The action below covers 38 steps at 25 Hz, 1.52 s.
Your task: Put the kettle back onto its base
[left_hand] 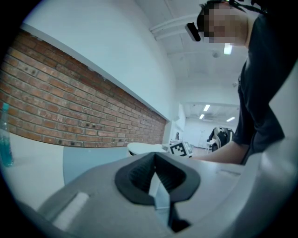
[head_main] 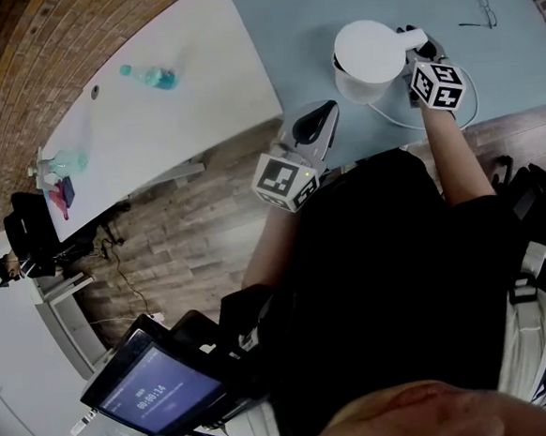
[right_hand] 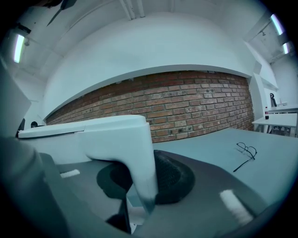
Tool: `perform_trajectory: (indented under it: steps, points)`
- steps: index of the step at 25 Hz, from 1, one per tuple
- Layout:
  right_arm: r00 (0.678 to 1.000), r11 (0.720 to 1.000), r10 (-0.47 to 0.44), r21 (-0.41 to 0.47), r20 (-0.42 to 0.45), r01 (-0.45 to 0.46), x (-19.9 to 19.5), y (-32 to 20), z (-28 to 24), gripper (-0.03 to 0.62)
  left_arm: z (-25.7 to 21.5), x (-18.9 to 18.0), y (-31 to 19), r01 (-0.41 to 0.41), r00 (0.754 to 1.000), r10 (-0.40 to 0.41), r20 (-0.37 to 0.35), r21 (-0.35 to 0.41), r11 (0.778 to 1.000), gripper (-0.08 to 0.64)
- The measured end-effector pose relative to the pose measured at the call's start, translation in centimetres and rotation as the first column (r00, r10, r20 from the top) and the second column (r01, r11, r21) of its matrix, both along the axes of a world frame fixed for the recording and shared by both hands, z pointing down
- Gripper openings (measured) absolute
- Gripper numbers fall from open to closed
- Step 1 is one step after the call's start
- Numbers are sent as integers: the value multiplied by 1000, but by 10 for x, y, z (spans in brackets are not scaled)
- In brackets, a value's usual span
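Kettle (head_main: pixel 368 54) stands upright on the blue-grey table (head_main: pixel 313 12), lid facing up. Its handle sticks out rightward into the right gripper (head_main: pixel 417 52) and its spout faces the opposite way (whether a base lies under it cannot be told). Well to the left of the left gripper (head_main: pixel 320 119), a teal bottle (head_main: pixel 154 77) sits on a white table (head_main: pixel 200 124). The left gripper, jaws closed together on nothing, hovers near the kettle's left side. The right gripper is clamped on the handle. A white cord (head_main: pixel 392 114) curls just beneath it, and glasses (head_main: pixel 483 12) lie beyond it, well apart.
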State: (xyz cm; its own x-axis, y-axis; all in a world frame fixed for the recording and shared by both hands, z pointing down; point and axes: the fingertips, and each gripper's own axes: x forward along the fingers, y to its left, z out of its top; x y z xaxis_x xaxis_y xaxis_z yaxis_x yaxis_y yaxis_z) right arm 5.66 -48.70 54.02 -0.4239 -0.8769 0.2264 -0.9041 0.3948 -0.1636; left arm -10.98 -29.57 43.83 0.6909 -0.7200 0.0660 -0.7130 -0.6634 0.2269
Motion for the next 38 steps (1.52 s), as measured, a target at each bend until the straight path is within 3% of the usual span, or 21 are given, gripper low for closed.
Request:
perform_trajectory:
  steps: [12,22,26,30,34,38]
  points:
    - [997,999,-46,16,-64,47,-8,1,2,89,4,2,1,-5,1000,5,-5,-6,1000,3]
    - [986,995,-100,-3,-135,100,5,36,5,158,6,11,4,-30,999,29,-24,-18,999,3]
    - [991,993,-113,7,-75,114,12,58,-11,156,4,8,-2,-22,999,22,-29,-8,1000,2]
    - [993,990,-107,88,-56,112,23,71,-51,123,2,2,-11,-8,1000,8,-23,0,1000,3]
    - [981,967,-188,169,-41,192,13,87,-85,95,-1,3,-16,-8,1000,8,-22,13,1000,3]
    - [943,924,-333,201,1,326,-17,113,-108,32,0,3,-19,-8,1000,8,-18,10,1000,3]
